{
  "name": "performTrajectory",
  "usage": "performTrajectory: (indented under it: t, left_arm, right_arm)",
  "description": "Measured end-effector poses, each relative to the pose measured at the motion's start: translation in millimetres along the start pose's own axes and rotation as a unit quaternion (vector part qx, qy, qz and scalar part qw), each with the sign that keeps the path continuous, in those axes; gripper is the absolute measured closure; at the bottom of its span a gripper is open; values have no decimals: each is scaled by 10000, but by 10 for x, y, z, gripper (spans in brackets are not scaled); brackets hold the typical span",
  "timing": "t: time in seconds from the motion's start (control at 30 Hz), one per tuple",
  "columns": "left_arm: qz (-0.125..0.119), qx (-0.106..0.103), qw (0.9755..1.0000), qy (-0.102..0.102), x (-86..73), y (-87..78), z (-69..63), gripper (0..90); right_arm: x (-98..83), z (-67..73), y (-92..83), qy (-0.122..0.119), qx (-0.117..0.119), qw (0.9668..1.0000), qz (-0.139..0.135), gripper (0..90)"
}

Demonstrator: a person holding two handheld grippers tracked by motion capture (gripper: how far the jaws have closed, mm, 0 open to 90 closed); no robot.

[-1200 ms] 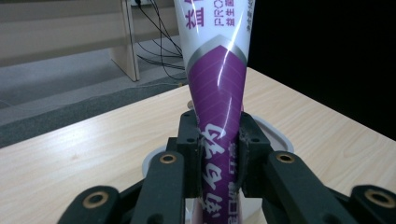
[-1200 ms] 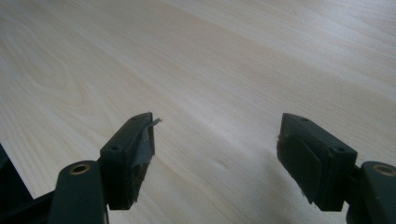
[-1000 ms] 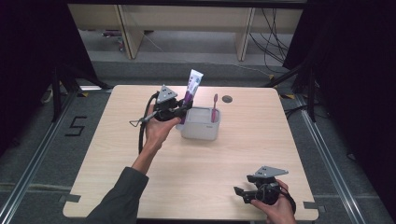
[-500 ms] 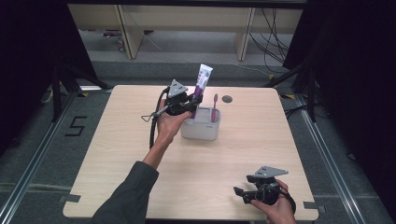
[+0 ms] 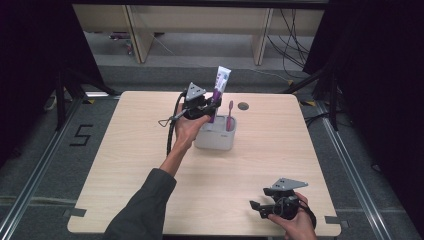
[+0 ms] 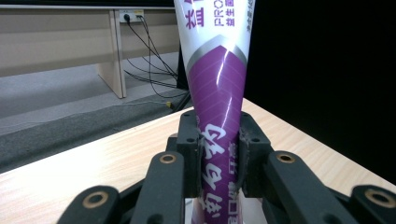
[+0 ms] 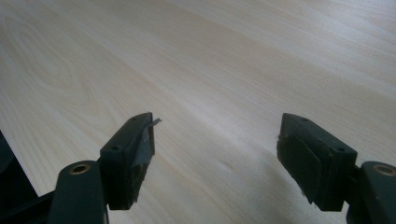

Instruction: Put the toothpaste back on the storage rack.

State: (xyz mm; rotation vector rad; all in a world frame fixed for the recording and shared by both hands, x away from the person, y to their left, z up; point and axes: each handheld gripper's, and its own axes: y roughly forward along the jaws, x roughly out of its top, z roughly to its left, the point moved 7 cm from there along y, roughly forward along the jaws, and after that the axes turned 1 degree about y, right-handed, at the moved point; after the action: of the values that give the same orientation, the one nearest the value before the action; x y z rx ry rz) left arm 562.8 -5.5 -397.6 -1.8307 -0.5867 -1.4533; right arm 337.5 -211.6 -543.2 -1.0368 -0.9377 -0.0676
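we see the left tongs [image 5: 212, 106] just above centre of the high view, clamped on a purple and white toothpaste tube [image 5: 220, 87]. the tube stands near upright, white flat end up, lower end going down toward the grey holder [image 5: 216, 140] that sits on the desk [image 5: 125, 150] right below the tongs. we can't tell whether the tube's bottom end touches the holder's inside. a pink toothbrush [image 5: 229, 115] stands upright in the holder, just right of the tube, apart from it.

in the left gripper view the tube [image 6: 219, 93] runs up the middle of the frame, both black pads pressed against its purple part, white printed end going out the top edge. a pale bit of the holder shows at the bottom centre, under the tube.

the right tongs [image 5: 256, 206] sit at the lower right of the high view, held in a hand just over the desk's near edge, well apart from the holder. in the right gripper view the right tongs [image 7: 215, 140] stand wide apart with nothing between them, bare wood below.

a small dark round grommet [image 5: 243, 106] sits in the desk top, up and right of the holder.
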Motion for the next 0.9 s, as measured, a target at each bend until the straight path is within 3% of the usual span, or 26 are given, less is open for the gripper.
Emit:
performTrajectory:
  t: [0.03, 0.07, 0.17, 0.2, 0.27, 0.4, 0.6, 0.9]
  left_arm:
    - [3, 23, 10000, -4, -9, 25, 9, 743]
    - [5, 15, 10000, -16, -13, 37, 9, 743]
    - [-37, 12, 10000, 34, -24, 76, 13, 743]
    - [-41, 15, 10000, 26, -33, 88, 15, 743]
    - [-11, 61, 10000, 28, -59, 111, 25, 743]
    - [21, 66, 10000, -5, -113, 152, 43, 742]
    - [14, 107, 9999, 13, -154, 179, 52, 742]
    - [130, 182, 9997, -59, -339, 197, 117, 741]
  right_arm:
    - [6, -10, 9, -77, 32, 10000, -28, 286]
    - [-8, 16, 0, 127, 16, 9999, 47, 286]
    - [-7, 22, 3, 121, 19, 9999, 29, 286]
    - [-1, 5, 4, 5, 4, 10000, 4, 286]
    - [-11, 24, 1, 150, 24, 9999, 48, 286]
    - [-4, 10, 4, 19, 18, 10000, 35, 286]
    - [-8, 17, 0, 104, 32, 9999, 36, 286]
    - [-4, 15, 2, 40, 25, 10000, 22, 286]
